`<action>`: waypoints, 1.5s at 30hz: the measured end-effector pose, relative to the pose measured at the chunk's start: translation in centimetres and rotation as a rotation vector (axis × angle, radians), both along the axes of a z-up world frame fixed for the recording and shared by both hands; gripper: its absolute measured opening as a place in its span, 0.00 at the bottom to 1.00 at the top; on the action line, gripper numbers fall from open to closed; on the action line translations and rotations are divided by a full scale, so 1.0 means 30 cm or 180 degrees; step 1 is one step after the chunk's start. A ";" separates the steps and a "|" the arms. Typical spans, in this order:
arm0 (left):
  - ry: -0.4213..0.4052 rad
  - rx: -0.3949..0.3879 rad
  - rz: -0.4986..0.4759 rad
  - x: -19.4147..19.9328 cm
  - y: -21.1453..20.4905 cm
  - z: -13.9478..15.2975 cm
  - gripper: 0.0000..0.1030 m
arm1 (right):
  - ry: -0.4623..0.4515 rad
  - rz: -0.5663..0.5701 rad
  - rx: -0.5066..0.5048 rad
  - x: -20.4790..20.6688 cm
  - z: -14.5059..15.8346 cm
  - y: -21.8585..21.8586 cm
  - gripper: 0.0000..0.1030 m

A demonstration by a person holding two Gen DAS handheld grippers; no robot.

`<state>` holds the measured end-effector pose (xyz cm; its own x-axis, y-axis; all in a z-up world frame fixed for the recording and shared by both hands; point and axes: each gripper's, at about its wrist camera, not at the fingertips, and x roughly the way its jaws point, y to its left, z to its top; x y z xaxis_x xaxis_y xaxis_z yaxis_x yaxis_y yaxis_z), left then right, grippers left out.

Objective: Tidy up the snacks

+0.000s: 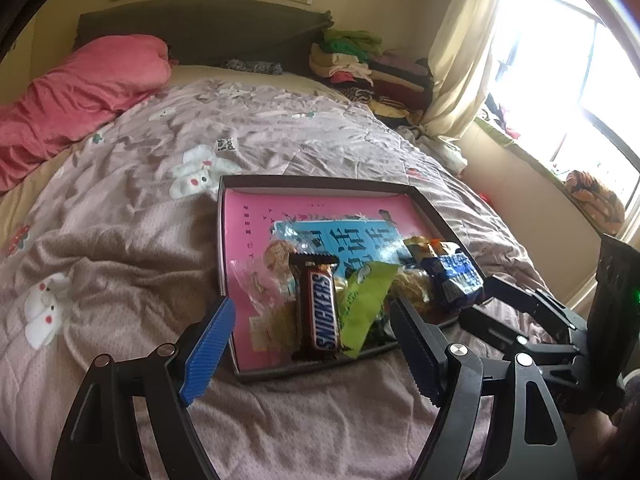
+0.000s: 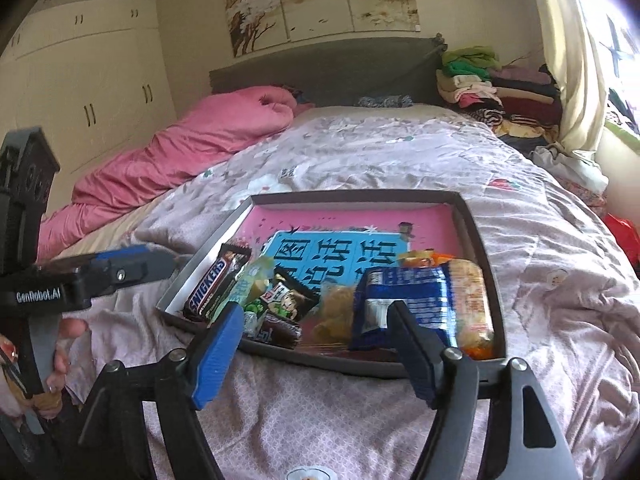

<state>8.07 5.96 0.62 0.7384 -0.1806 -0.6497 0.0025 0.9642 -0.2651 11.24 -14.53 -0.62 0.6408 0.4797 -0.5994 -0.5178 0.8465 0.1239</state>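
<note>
Both your tools stand open and empty: the left tool (image 1: 312, 350) just short of the tray's (image 1: 320, 182) near rim, the right tool (image 2: 316, 354) likewise. The Snickers bar (image 1: 322, 310) lies inside, long axis pointing away from you, nearest your left hand.

A bed (image 2: 360, 160) fills the room beyond the tongs, spread with a mauve quilt (image 1: 280, 128) printed with white rabbits, and a pink duvet (image 2: 192, 148) is bunched along its far left. Behind it stand a dark grey headboard (image 2: 328, 68) and cream walls bearing a three-panel painting (image 2: 320, 0) (blossom branches, it seems). Folded clothes (image 2: 492, 88) are piled at the far right, cream wardrobes (image 2: 80, 80) stand left, and a cream curtain (image 1: 464, 60) hangs beside a glaring bright window (image 1: 560, 60) on the right.
</note>
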 end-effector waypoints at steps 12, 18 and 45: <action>0.0347 -0.0017 0.0116 -0.087 -0.093 -0.033 0.78 | 0.0179 -0.0301 0.0075 -0.063 0.019 -0.106 0.86; 0.0457 0.0045 0.0030 -0.130 -0.157 -0.050 0.78 | 0.0165 -0.0425 -0.0112 -0.112 0.022 -0.127 0.89; 0.0512 0.0201 0.0106 -0.202 -0.194 -0.045 0.78 | 0.0195 -0.0468 -0.0152 -0.215 0.031 -0.164 0.96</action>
